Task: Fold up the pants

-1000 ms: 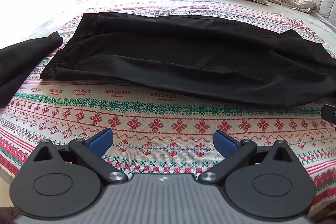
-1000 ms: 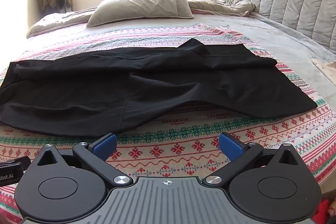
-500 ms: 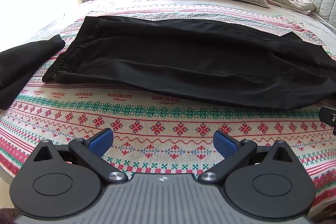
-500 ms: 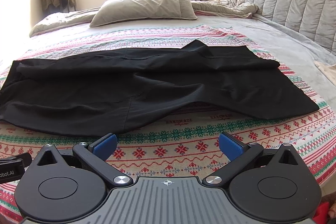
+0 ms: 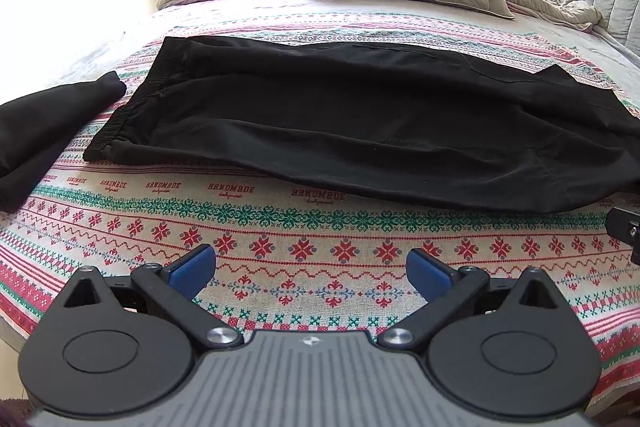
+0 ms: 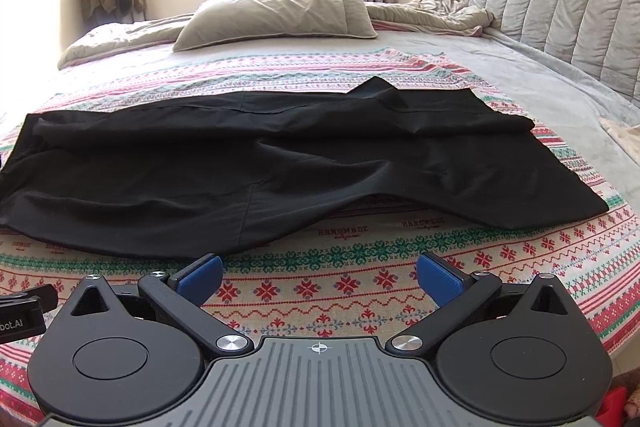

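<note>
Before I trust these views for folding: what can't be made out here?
- Black pants, left wrist view: leg ends cut off by the right edge.
- Folded black garment, left wrist view: cut off by the left edge.
- Pants' underside: hidden in both views against the patterned blanket.

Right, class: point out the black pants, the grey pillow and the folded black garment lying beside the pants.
black pants [image 6: 280, 179]: right wrist view, middle of the fabric.
grey pillow [image 6: 280, 13]: right wrist view, centre of its top face.
folded black garment [image 5: 48, 127]: left wrist view, its upper fold.

"HANDMADE" repeats along the patterned blanket [image 5: 320, 227]; a black block [image 6: 18, 323] reads, seemingly cut off, "bot.AI".
</note>
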Demonstrator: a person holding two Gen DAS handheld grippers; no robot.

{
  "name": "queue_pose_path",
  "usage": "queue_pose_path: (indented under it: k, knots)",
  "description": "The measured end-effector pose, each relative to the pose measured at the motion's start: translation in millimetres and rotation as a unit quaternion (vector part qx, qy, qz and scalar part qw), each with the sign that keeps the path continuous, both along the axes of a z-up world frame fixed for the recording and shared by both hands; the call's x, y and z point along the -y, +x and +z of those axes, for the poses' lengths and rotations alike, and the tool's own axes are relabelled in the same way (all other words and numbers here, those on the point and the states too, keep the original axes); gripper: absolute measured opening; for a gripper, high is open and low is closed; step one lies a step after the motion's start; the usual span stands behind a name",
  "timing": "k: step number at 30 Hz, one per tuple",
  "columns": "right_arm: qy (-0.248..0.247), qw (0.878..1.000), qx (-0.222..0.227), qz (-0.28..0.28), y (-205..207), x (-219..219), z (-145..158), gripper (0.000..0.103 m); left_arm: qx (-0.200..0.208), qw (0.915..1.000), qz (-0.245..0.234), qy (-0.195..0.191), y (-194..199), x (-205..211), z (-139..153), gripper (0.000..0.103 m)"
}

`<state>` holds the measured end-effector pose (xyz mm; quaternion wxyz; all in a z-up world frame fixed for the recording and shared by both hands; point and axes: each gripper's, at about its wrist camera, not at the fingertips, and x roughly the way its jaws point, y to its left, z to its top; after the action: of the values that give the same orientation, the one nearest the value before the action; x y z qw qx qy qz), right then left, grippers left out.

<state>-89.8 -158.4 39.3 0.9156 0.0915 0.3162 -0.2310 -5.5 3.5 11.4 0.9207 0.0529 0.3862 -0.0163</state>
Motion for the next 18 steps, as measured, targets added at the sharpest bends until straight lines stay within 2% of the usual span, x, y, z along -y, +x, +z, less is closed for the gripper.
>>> queue_pose_path:
  k: [18]
  knots:
    - [-0.001,1.0,-0.004,0.0,0.9,0.3,-2.2,0.103,0.003,1.0,-0.002,0.002,-3.9,1.6,-0.3,0.103]
